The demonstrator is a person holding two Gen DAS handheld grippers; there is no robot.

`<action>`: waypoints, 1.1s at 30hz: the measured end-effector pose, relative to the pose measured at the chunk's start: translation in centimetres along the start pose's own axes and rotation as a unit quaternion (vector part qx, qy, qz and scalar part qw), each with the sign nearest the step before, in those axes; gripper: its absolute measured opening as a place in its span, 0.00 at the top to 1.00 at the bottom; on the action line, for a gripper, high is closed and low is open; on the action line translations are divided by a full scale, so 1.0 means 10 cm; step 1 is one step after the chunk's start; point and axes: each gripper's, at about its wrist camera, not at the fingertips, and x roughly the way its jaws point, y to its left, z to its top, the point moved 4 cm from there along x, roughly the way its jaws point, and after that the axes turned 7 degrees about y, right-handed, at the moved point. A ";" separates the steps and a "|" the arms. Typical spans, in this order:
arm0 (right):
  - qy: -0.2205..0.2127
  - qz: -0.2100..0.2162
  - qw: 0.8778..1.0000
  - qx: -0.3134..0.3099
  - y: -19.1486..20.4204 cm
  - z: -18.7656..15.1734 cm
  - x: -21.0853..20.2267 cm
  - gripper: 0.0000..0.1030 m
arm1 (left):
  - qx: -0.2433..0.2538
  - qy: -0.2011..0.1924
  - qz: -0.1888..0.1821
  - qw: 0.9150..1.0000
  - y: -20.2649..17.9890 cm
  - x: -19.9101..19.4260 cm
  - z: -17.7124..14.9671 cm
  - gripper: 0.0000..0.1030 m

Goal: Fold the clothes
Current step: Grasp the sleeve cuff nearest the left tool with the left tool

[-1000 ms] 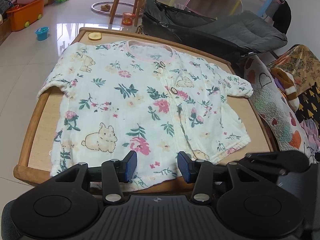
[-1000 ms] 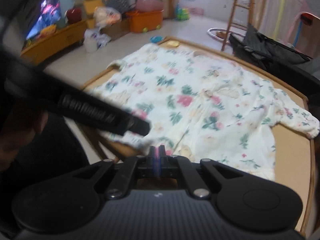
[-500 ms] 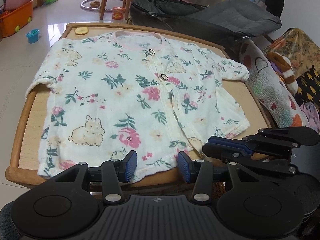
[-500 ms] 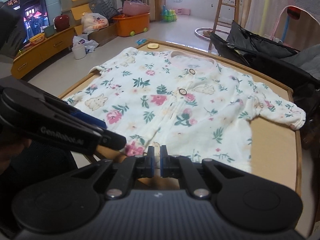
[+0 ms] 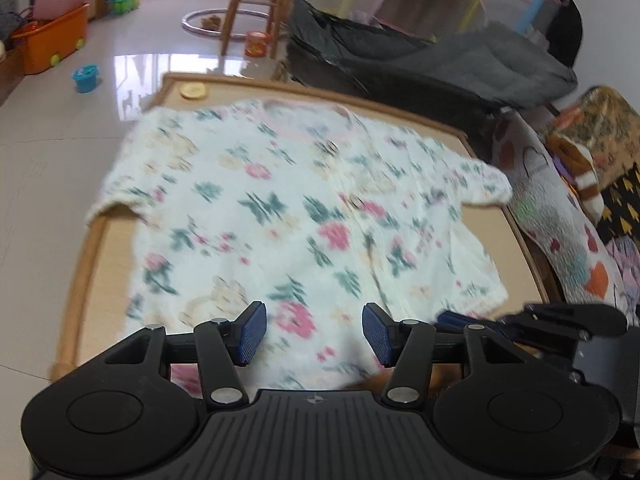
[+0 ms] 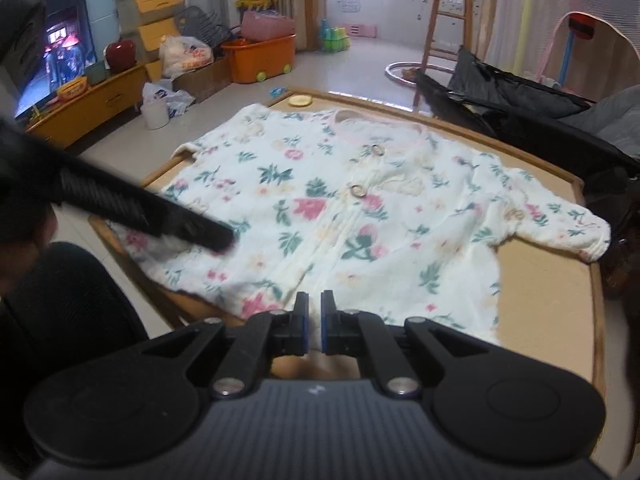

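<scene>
Shirt (image 6: 352,216), white with flowers and rabbits, is lying spread flat and front up on the surface (image 6: 548,300), its pink collar pointing to the far edge and its hem hanging slightly over the near edge. Both short sleeves are reaching out toward the left and right edges, and the buttoned placket is running down the middle. A small yellow disc (image 6: 300,100) is sitting at the far left corner, apart from the shirt.

Left gripper (image 5: 314,334) is hovering over the near edge, above the hem, with its jaws standing wide apart and nothing between them; the blue pads (image 5: 252,332) are facing each other across the cloth below. The left wrist view is blurring the shirt's print. In that view the right gripper is showing at the lower right, near the shirt's near right corner.

Right gripper (image 6: 314,322) is sitting low at the near edge by the hem, its jaws drawn almost together with only a thin gap; whether any cloth is sitting in that gap I cannot tell. In its view the left gripper is crossing in from the left as a dark bar over the shirt's near left part.
</scene>
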 end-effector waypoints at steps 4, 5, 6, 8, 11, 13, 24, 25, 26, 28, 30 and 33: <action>-0.008 -0.010 1.000 0.009 -0.04 0.01 -0.02 0.96 | -0.007 -0.019 0.030 0.999 0.22 -0.17 0.20 0.43; -0.013 -0.011 1.000 0.012 -0.05 0.01 -0.04 0.96 | -0.014 -0.022 0.028 0.999 0.28 -0.21 0.25 0.42; -0.015 -0.012 1.000 0.013 -0.05 0.01 -0.05 0.96 | -0.022 -0.025 0.026 0.999 0.34 -0.24 0.30 0.42; -0.021 -0.015 1.000 0.016 -0.06 0.01 -0.08 0.96 | -0.049 -0.030 0.018 0.998 0.49 -0.31 0.38 0.42; -0.027 -0.016 0.999 0.019 -0.06 0.01 -0.12 0.95 | -0.091 -0.042 0.026 0.995 0.76 -0.40 0.50 0.42; -0.031 -0.015 0.999 0.019 -0.06 0.00 -0.15 0.95 | -0.105 -0.049 0.036 0.993 0.93 -0.44 0.57 0.42; -0.032 -0.013 0.999 0.008 0.04 -0.01 -0.18 0.95 | -0.167 -0.016 0.019 0.986 1.53 -0.27 0.64 0.42; -0.031 -0.014 0.999 0.008 0.05 -0.01 -0.18 0.95 | -0.169 -0.016 0.016 0.985 1.55 -0.25 0.64 0.42; -0.031 -0.014 0.999 0.007 0.06 -0.01 -0.18 0.95 | -0.171 -0.015 0.013 0.985 1.58 -0.24 0.63 0.42; -0.030 -0.017 0.999 0.008 0.07 -0.01 -0.18 0.95 | -0.175 -0.015 0.010 0.984 1.63 -0.20 0.61 0.42; -0.028 -0.020 0.999 0.009 0.08 -0.01 -0.16 0.95 | -0.180 -0.014 0.005 0.984 1.69 -0.16 0.60 0.42; -0.026 -0.022 0.999 0.011 0.10 -0.01 -0.16 0.95 | -0.195 -0.012 -0.009 0.981 1.81 -0.09 0.58 0.42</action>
